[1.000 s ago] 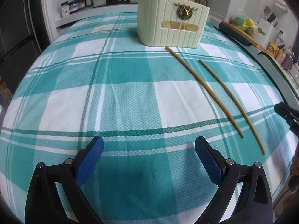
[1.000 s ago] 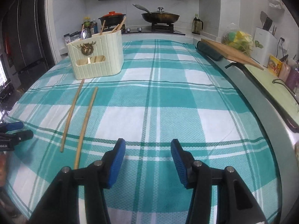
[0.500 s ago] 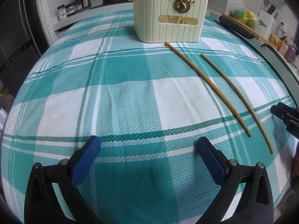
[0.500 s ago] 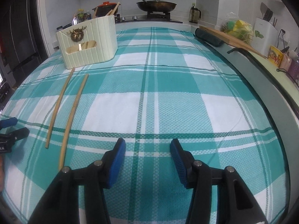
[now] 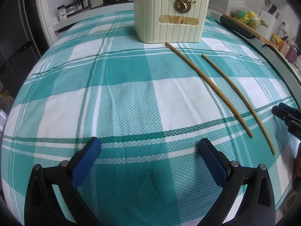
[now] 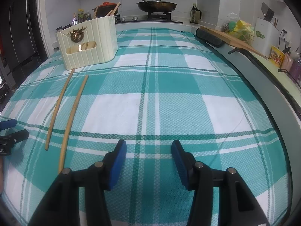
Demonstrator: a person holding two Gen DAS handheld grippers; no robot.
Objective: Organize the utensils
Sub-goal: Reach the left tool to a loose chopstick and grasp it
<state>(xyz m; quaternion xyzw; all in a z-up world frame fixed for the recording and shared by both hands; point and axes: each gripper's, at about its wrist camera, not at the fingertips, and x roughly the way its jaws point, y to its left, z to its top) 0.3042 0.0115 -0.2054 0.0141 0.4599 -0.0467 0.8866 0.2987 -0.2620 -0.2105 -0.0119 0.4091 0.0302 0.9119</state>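
Note:
Two long wooden chopsticks lie side by side on the teal plaid cloth: one (image 5: 208, 88) nearer the holder, the other (image 5: 239, 98) to its right. They also show in the right wrist view, left chopstick (image 6: 60, 105) and right chopstick (image 6: 74, 113). A cream ribbed utensil holder (image 5: 169, 18) with a gold deer emblem stands at their far ends, with utensils in it; it also shows in the right wrist view (image 6: 88, 41). My left gripper (image 5: 149, 150) is open and empty, left of the chopsticks. My right gripper (image 6: 148, 150) is open and empty, right of them.
The table's right edge (image 6: 263, 86) curves beside a counter with a cutting board (image 6: 231, 37), a bag of fruit (image 6: 239, 28) and small items. A stove with a pan (image 6: 156, 4) and a red pot (image 6: 107, 6) is behind. A dark fridge (image 5: 17, 37) stands left.
My left gripper has moved forward and tilted, so the holder and chopsticks appear closer. My right gripper has drawn slightly closer to the chopsticks. Both stay open.

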